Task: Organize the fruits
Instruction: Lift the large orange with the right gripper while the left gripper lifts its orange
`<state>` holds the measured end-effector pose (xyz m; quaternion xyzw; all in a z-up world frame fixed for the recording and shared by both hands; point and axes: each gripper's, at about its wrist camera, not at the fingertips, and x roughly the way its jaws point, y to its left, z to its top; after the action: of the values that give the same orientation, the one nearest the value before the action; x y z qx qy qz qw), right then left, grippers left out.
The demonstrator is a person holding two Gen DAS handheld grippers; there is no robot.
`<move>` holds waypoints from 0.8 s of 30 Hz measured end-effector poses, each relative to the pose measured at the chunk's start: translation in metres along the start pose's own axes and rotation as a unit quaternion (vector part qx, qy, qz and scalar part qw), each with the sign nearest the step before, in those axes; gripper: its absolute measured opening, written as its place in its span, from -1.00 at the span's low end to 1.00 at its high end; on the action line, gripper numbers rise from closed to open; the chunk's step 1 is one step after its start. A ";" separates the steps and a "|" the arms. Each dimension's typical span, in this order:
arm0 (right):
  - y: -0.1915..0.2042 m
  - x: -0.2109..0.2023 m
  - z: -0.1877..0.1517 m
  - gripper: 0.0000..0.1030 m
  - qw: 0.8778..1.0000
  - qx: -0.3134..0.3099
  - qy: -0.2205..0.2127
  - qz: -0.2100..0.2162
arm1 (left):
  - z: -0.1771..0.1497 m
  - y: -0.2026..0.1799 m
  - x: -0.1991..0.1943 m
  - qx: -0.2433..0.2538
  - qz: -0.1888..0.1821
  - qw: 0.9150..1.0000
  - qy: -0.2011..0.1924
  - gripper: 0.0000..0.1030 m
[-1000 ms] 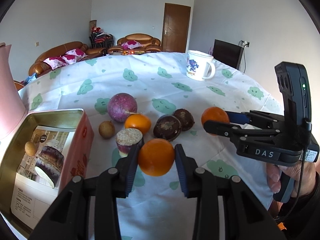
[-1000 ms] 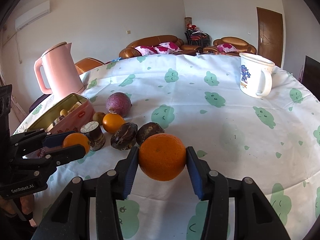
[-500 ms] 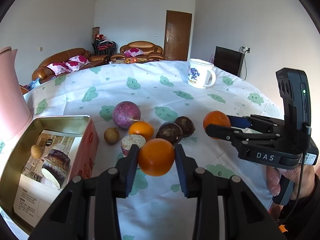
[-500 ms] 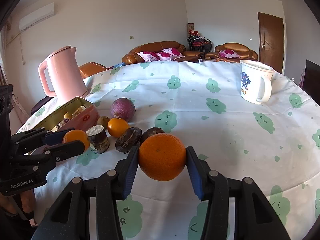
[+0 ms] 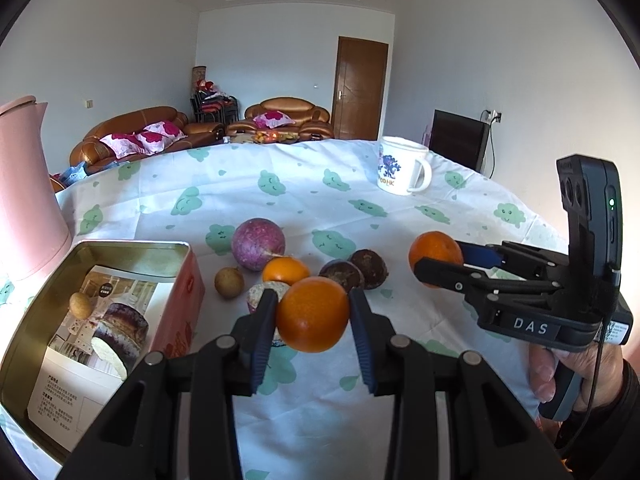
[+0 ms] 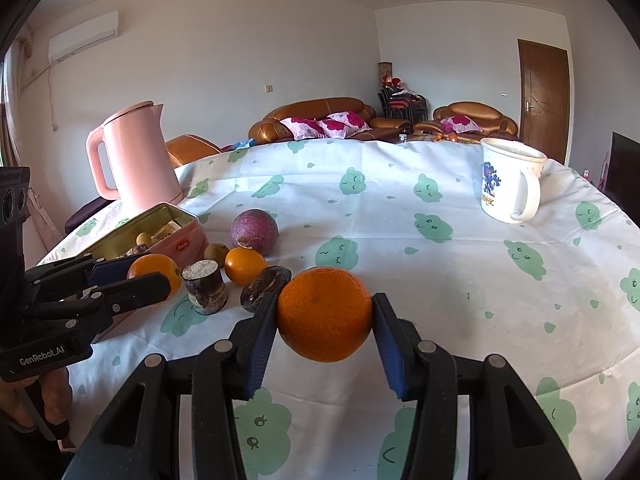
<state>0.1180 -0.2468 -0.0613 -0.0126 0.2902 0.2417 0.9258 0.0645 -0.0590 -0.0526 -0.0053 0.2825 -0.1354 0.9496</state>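
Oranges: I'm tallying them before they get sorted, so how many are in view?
3. One orange is in the left claw, one in the right claw, and a smaller one lies on the tablecloth among the other fruit. More may be hidden.

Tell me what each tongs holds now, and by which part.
The left tongs clamp one orange across its sides; the right tongs clamp another orange likewise, pads at its widest part.

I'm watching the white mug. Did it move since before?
No. The white mug stands on the same cloud print of the tablecloth, far right; it only looks shifted because the camera tilted.
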 end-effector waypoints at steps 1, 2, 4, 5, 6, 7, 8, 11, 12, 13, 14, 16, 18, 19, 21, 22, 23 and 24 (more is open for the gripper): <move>0.000 -0.001 0.000 -0.05 1.000 0.000 -0.002 0.000 | 0.000 0.000 -0.001 0.000 0.000 1.000 -0.002 -0.26; 0.000 -0.001 0.000 -0.05 1.000 0.000 -0.004 0.000 | 0.000 -0.001 -0.001 0.000 -0.001 1.000 -0.004 -0.26; 0.000 -0.002 0.000 -0.05 1.000 -0.001 -0.007 0.000 | 0.000 -0.001 -0.002 -0.001 -0.001 1.000 -0.008 -0.26; 0.000 -0.003 -0.001 -0.05 1.000 -0.001 -0.009 0.001 | 0.000 -0.002 -0.002 0.000 -0.001 1.000 -0.009 -0.26; 0.000 -0.004 -0.001 -0.05 1.000 -0.001 -0.011 0.001 | 0.000 -0.003 -0.003 0.000 -0.001 1.000 -0.010 -0.26; 0.001 -0.005 -0.001 -0.05 1.000 -0.001 -0.013 0.000 | 0.000 -0.003 -0.003 0.000 -0.001 1.000 -0.013 -0.26; 0.001 -0.005 -0.001 -0.05 1.000 -0.002 -0.014 0.000 | 0.000 -0.004 -0.004 0.001 0.000 1.000 -0.015 -0.26; 0.001 -0.007 -0.001 -0.05 1.000 -0.004 -0.020 0.000 | 0.000 -0.006 -0.006 0.004 0.002 1.000 -0.020 -0.26; 0.002 -0.008 -0.001 -0.05 1.000 -0.004 -0.022 0.000 | 0.000 -0.006 -0.006 0.005 0.003 1.000 -0.021 -0.26; 0.002 -0.009 -0.001 -0.05 1.000 -0.005 -0.024 0.000 | 0.000 -0.007 -0.007 0.006 0.004 1.000 -0.023 -0.26; 0.002 -0.009 -0.001 -0.05 1.000 -0.005 -0.025 0.000 | 0.000 -0.007 -0.007 0.007 0.004 1.000 -0.025 -0.26; 0.002 -0.011 -0.002 -0.05 1.000 -0.006 -0.029 0.000 | 0.001 -0.008 -0.008 0.008 0.005 1.000 -0.027 -0.26; 0.003 -0.012 -0.002 -0.05 0.999 -0.006 -0.032 0.000 | 0.001 -0.009 -0.010 0.008 0.006 0.999 -0.030 -0.26; 0.003 -0.013 -0.002 -0.05 0.999 -0.007 -0.034 -0.001 | 0.001 -0.009 -0.011 0.008 0.007 0.999 -0.033 -0.26; 0.004 -0.014 -0.002 -0.05 0.999 -0.010 -0.038 -0.002 | 0.001 -0.008 -0.012 0.007 0.008 0.999 -0.038 -0.26; 0.005 -0.015 -0.002 -0.05 0.999 -0.011 -0.040 -0.002 | 0.001 -0.007 -0.013 0.006 0.010 0.999 -0.040 -0.26; 0.005 -0.015 -0.002 -0.05 0.999 -0.012 -0.041 -0.003 | 0.001 -0.007 -0.014 0.005 0.012 0.999 -0.043 -0.26; 0.005 -0.016 -0.002 -0.05 0.999 -0.013 -0.044 -0.004 | 0.002 -0.006 -0.014 0.004 0.012 0.999 -0.045 -0.26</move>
<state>0.1032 -0.2499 -0.0538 -0.0152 0.2464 0.2420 0.9383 0.0523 -0.0615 -0.0430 -0.0040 0.2390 -0.1243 0.9630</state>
